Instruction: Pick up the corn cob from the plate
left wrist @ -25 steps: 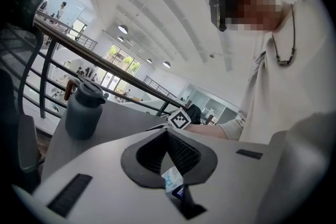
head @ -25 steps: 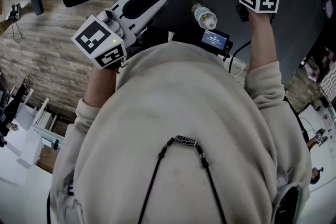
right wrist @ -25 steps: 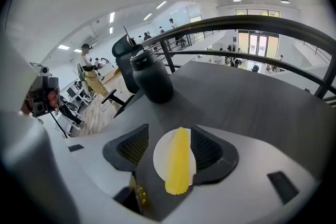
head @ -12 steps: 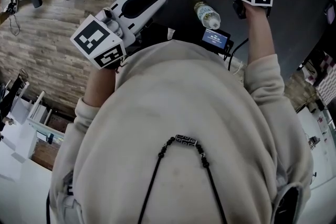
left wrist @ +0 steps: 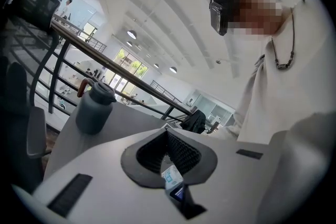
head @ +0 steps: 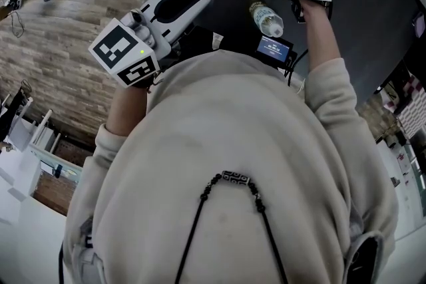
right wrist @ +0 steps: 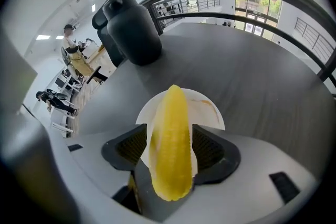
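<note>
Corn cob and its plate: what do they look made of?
Corn cob: probably moulded plastic or rubber, a prop. It is uniform yellow with a smooth dull sheen, and the kernel rows are barely marked. Plate: white and matte, with a faint orange smear. Paper or plastic; the look leaves it open.

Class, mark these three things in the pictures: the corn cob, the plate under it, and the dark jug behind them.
corn cob (right wrist: 170, 155): right gripper view, middle of its yellow length.
plate (right wrist: 209, 108): right gripper view, bare white rim to the right of the cob.
dark jug (right wrist: 134, 31): right gripper view, front of its body.
</note>
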The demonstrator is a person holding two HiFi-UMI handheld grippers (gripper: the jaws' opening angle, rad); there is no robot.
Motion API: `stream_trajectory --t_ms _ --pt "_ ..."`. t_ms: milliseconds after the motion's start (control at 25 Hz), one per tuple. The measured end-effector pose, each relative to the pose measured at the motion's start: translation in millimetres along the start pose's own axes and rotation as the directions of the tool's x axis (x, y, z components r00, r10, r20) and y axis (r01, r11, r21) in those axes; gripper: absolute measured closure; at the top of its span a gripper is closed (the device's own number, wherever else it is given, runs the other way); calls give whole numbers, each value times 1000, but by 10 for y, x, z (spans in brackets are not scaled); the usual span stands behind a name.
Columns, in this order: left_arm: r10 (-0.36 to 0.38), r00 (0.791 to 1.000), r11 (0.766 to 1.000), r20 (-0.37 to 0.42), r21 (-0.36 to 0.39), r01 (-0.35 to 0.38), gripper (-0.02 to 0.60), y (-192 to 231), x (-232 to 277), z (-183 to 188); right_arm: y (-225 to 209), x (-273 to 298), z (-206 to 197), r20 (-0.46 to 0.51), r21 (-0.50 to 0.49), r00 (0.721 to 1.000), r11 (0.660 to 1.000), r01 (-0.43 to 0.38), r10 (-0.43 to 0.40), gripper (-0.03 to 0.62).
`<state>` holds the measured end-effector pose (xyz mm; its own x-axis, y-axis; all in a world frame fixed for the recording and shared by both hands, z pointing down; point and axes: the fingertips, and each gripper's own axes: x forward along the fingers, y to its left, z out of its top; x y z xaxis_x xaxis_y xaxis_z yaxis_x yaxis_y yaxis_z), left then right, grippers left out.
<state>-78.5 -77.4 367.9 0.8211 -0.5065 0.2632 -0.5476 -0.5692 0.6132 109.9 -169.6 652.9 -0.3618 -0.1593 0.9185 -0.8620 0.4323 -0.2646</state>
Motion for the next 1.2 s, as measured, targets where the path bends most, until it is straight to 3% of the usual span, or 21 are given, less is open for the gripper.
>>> stream_trajectory --t_ms 600,960,1200 --pt "-2 1000 1000 14 -1 2 575 -40 -32 45 -24 89 -31 -30 15 1000 1000 5 -4 336" --pt "-54 998 997 39 63 52 575 -204 -2 296 23 -522 230 92 23 996 1000 2 -4 339" --pt "-140 989 983 41 126 134 575 -331 12 574 189 -1320 582 259 41 966 999 -14 3 339"
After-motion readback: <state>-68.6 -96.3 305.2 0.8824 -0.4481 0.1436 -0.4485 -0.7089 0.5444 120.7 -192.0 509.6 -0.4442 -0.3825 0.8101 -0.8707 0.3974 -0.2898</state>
